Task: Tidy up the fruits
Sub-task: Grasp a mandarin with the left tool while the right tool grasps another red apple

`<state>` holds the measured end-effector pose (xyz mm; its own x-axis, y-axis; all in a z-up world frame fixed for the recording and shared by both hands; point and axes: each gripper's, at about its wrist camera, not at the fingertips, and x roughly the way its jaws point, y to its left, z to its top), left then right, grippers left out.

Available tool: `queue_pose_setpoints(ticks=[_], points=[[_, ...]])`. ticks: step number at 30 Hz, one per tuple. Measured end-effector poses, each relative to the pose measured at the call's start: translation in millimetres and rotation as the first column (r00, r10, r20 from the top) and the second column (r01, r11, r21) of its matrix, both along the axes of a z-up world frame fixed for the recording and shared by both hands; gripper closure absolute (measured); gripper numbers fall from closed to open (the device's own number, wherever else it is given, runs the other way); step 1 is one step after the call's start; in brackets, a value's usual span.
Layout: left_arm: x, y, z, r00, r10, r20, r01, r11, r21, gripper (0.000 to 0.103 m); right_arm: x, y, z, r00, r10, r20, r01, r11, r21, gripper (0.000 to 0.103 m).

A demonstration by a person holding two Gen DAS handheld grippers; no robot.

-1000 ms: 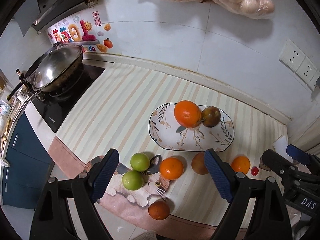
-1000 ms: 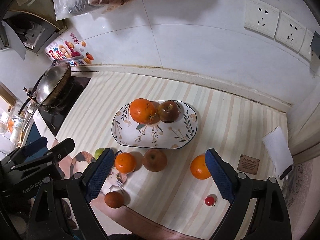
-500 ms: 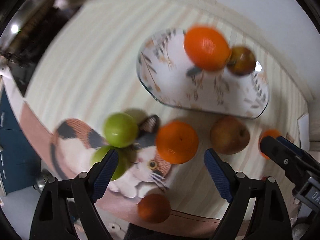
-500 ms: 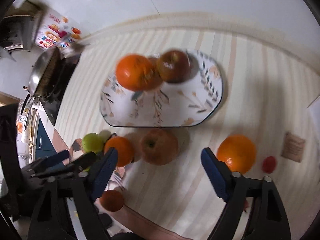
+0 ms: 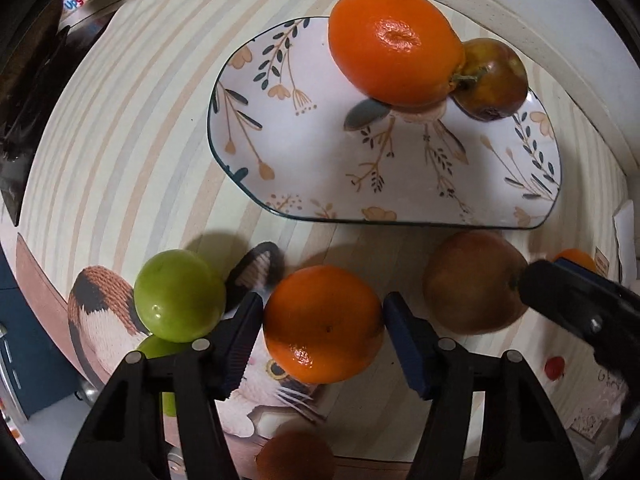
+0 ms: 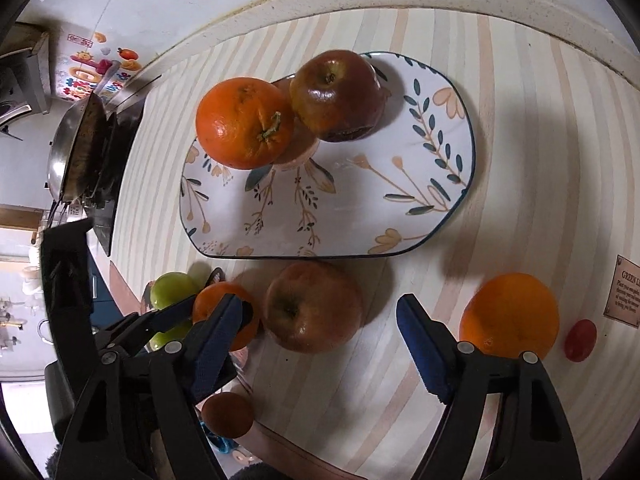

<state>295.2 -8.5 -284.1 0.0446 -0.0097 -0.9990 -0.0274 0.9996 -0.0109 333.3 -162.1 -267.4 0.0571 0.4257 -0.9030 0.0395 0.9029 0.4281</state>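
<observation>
A floral plate point(image 5: 304, 152) point(image 6: 360, 216) on the striped counter holds a large orange point(image 5: 394, 44) point(image 6: 244, 124) and a dark red apple point(image 5: 492, 80) point(image 6: 336, 94). My left gripper point(image 5: 322, 320) is closed around a smaller orange point(image 5: 322, 324) point(image 6: 222, 306) in front of the plate, both pads against its sides. My right gripper point(image 6: 320, 332) is open, its fingers either side of a brownish apple point(image 6: 314, 306) point(image 5: 476, 280) without touching it. Two green fruits point(image 5: 178, 294) point(image 6: 172, 290) lie on a cat mat to the left.
Another orange point(image 6: 510, 316) and a small red tomato point(image 6: 580, 340) lie to the right. A dark round fruit point(image 6: 227, 414) point(image 5: 296, 456) sits at the counter's front edge. A wok point(image 6: 76, 152) on the stove stands far left. A small label card point(image 6: 626, 292) lies at right.
Both grippers have dropped down towards the fruits in front of the plate. The left gripper has narrowed onto the smaller orange; the right one now straddles the brownish apple.
</observation>
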Motion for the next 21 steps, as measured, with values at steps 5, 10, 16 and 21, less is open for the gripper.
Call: queue_pose_setpoints(ticks=[5,10,16,21], points=[[-3.3,-5.7,-2.5,0.999,-0.043,-0.014,0.043,0.999,-0.020,0.040,1.4,12.6,-22.0,0.998,-0.014,-0.064,0.015,1.000,0.012,0.021],[-3.7,10.1,0.3,0.999,-0.027,-0.024,0.025,0.998,-0.055,0.040,1.1,24.7,-48.2,0.994,-0.018,-0.108,0.022,0.999,0.035,0.033],[-1.6,6.2,-7.6,0.997,-0.069,-0.047,0.066,0.997,-0.048,0.039,-16.8,9.8,-43.3,0.994,-0.053,-0.097,0.051,0.998,-0.027,0.033],[8.2,-5.5,-19.1,0.998,-0.049,-0.049,0.047,0.998,-0.046,0.041,-32.8,-7.3,-43.6,0.992,-0.068,-0.105,0.065,0.997,-0.028,0.033]])
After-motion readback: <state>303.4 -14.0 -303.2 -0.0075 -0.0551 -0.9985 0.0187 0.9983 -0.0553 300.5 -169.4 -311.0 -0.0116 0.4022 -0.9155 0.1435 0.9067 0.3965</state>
